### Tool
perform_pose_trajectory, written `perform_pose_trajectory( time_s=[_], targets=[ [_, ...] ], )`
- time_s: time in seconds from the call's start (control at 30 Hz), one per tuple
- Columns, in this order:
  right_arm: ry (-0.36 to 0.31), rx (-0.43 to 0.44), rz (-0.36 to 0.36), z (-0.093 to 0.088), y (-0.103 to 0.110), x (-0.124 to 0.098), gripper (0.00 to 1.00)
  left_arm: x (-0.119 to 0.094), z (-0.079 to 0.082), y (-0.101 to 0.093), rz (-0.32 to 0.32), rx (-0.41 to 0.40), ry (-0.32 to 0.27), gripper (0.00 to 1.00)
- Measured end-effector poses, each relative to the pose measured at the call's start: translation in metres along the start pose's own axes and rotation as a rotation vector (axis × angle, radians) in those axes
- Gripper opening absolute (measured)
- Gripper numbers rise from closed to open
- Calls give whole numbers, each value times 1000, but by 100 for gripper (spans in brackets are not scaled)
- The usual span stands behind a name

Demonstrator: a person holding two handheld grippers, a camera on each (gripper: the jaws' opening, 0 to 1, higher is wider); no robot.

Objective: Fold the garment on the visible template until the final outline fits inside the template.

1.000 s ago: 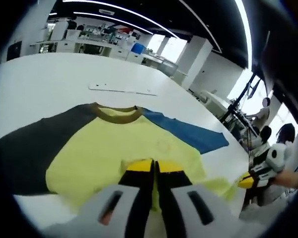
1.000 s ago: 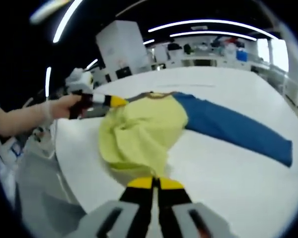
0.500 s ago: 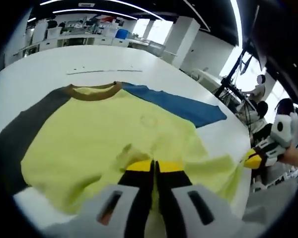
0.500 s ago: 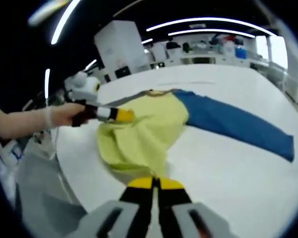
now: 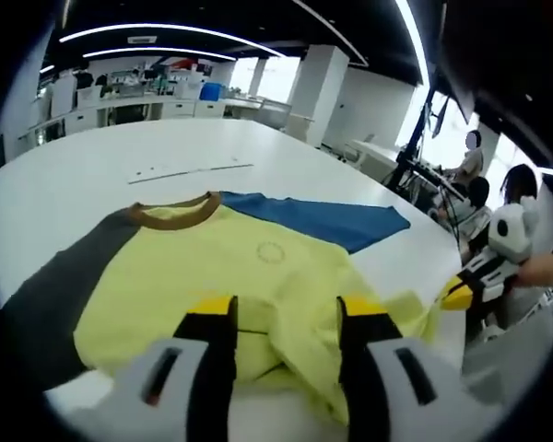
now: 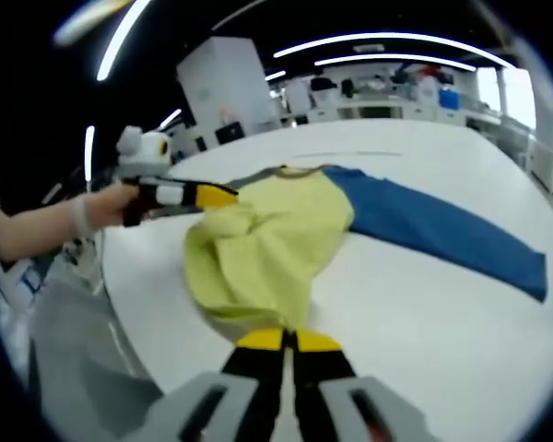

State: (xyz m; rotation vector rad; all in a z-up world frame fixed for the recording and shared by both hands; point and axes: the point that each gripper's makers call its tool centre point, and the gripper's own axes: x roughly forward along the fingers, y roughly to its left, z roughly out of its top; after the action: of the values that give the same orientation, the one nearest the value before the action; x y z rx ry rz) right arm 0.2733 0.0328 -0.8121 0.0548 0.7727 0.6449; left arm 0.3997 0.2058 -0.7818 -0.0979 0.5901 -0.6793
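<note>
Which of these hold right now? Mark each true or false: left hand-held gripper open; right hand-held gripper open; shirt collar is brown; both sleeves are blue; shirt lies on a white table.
1. Left hand-held gripper is open. True.
2. Right hand-held gripper is open. False: its jaws are shut on the yellow shirt hem.
3. The collar is brown. True.
4. Both sleeves are blue. False: one blue sleeve, one dark grey sleeve.
5. The shirt lies on a white table. True.

Place: open-plan lab or workshop hall.
Evidence: long curved ceiling light strips [image 5: 147, 32]; white workbenches with clutter [image 5: 157, 92] beyond the large white table [image 5: 92, 157]; square white pillar [image 5: 318, 92] behind it.
</note>
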Motion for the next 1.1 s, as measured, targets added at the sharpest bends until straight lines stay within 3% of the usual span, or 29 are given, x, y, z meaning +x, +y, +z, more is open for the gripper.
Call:
perform_pose_trajectory(
  time_s=[0.2, 0.37, 0.57, 0.93, 1.1],
  targets=[
    [1, -3, 3, 0, 1, 0, 0, -6, 2, 20, 42, -53, 3, 33],
    [-2, 1, 2, 0, 2, -1, 0, -3, -9, 25, 71, -87, 44, 19],
    [2, 8, 3, 0, 1, -1, 0, 7, -23, 35, 89, -91, 90, 17],
    [3, 24, -1, -4, 0, 0, 0, 12, -24, 33, 81, -90, 103, 8],
    [6, 24, 0, -4, 0, 0, 0, 13, -28, 27, 55, -131, 119, 0]
  ],
)
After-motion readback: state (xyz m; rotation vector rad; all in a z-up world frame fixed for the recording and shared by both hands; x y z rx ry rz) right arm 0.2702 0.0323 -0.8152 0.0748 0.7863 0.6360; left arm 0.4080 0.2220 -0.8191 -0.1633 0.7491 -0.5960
